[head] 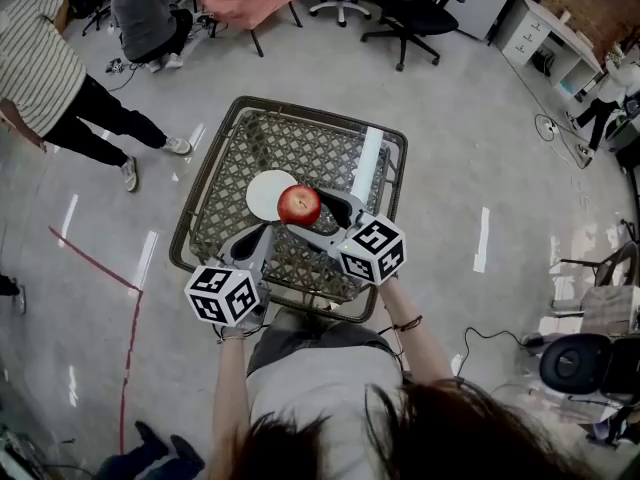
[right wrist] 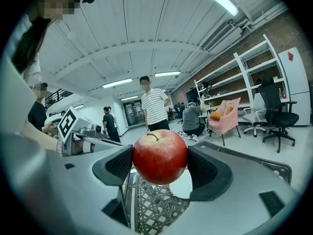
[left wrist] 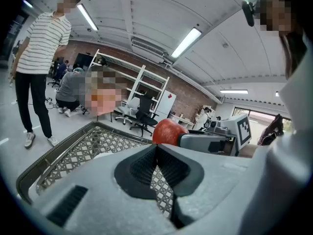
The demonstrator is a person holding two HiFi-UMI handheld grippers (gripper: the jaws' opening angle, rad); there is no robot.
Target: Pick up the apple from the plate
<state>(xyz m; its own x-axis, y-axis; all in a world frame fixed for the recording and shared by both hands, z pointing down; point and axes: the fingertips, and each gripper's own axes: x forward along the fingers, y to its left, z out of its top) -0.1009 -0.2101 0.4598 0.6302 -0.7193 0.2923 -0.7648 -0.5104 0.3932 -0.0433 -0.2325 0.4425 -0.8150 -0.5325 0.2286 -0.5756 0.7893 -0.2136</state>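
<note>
A red apple hangs above the mesh table, and my right gripper is shut on it, one black pad on each side. In the left gripper view the apple shows beyond my own jaws, held by the right gripper. A white plate lies on the mesh table just left of and below the apple. My left gripper is shut with nothing between its pads, near the table's front edge.
The metal mesh table has a raised rim. A white roll lies at its right side. A person in a striped shirt stands at left; office chairs stand at the back. Cables trail on the floor.
</note>
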